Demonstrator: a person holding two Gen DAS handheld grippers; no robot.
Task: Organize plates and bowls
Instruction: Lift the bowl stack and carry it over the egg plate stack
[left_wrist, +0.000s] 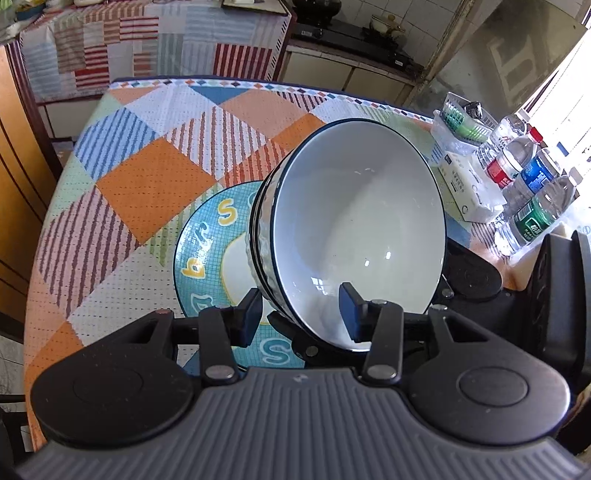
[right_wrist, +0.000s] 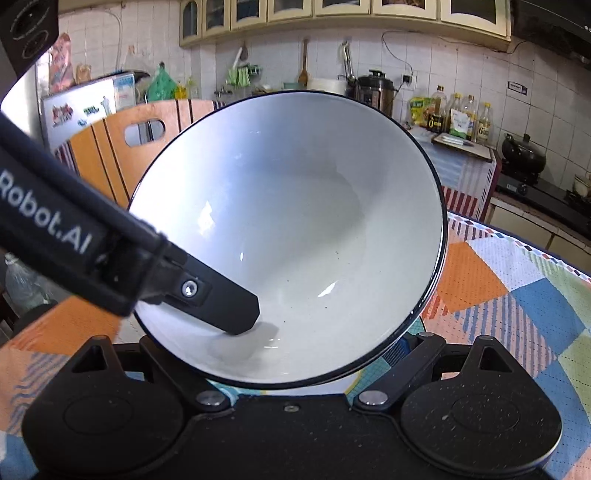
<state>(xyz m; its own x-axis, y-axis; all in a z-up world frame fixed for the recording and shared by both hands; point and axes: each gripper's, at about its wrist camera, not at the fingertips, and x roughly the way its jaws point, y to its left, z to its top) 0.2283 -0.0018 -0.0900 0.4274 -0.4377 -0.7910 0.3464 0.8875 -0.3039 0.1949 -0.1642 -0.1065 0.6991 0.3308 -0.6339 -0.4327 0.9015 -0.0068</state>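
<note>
A white bowl (left_wrist: 354, 221) with a dark rim is tilted above a blue plate (left_wrist: 207, 236) with yellow letters on the chequered tablecloth. My left gripper (left_wrist: 301, 314) straddles the bowl's near rim, one finger outside, one inside, closed on it. In the right wrist view the same bowl (right_wrist: 295, 221) fills the frame, with the left gripper's finger (right_wrist: 229, 310) reaching inside it. My right gripper's fingers are hidden behind the bowl; the jaws sit under its lower rim.
Several water bottles (left_wrist: 532, 192), a white box (left_wrist: 469, 184) and a small basket (left_wrist: 461, 118) stand at the table's right edge. An orange chair back (right_wrist: 122, 147) is behind the table. A kitchen counter with bottles (right_wrist: 454, 118) lies farther back.
</note>
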